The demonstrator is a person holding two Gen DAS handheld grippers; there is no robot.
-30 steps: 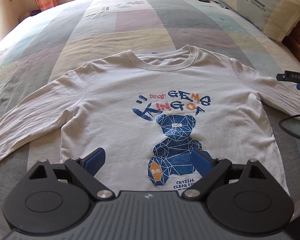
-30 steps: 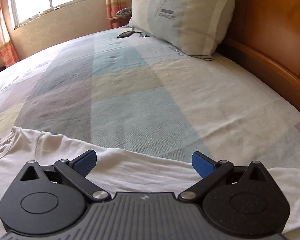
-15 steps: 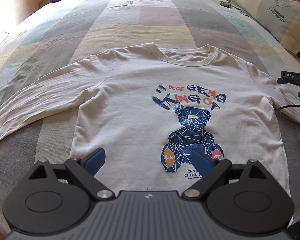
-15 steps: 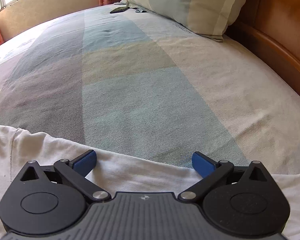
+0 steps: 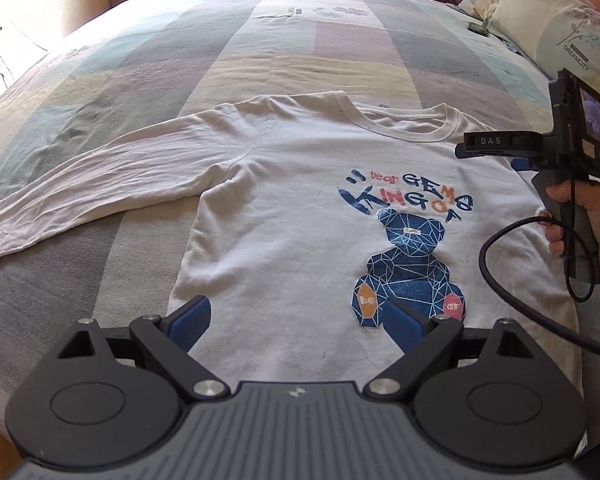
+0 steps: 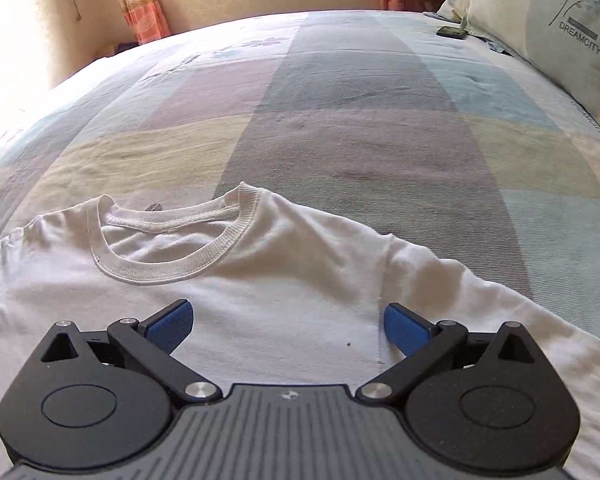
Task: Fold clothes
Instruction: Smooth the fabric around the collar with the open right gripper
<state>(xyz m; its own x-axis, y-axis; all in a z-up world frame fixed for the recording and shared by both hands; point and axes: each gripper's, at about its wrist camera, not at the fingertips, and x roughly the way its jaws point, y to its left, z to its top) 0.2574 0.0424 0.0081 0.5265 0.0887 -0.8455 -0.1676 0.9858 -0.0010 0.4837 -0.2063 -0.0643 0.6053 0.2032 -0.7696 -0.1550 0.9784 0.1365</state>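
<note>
A white long-sleeved shirt [image 5: 284, 216] with a blue bear print [image 5: 410, 268] lies flat, face up, on the bed. Its left sleeve [image 5: 84, 196] stretches out to the left. My left gripper [image 5: 300, 322] is open and empty above the shirt's lower hem. My right gripper [image 6: 288, 326] is open and empty above the shirt's right shoulder [image 6: 340, 248], just right of the ribbed collar [image 6: 172, 264]. The right gripper also shows in the left wrist view [image 5: 512, 152], held by a hand over the right shoulder.
The bed has a pastel patchwork cover [image 5: 300, 60]. A pillow [image 6: 560, 40] lies against the headboard at the right, with a small dark object [image 6: 451, 32] beside it. A black cable [image 5: 496, 276] hangs from the right gripper over the shirt. Curtains [image 6: 136, 4] hang at the far wall.
My left gripper has shifted left along the hem. My right gripper has moved from the right sleeve inward to the right shoulder near the collar. Both stay open.
</note>
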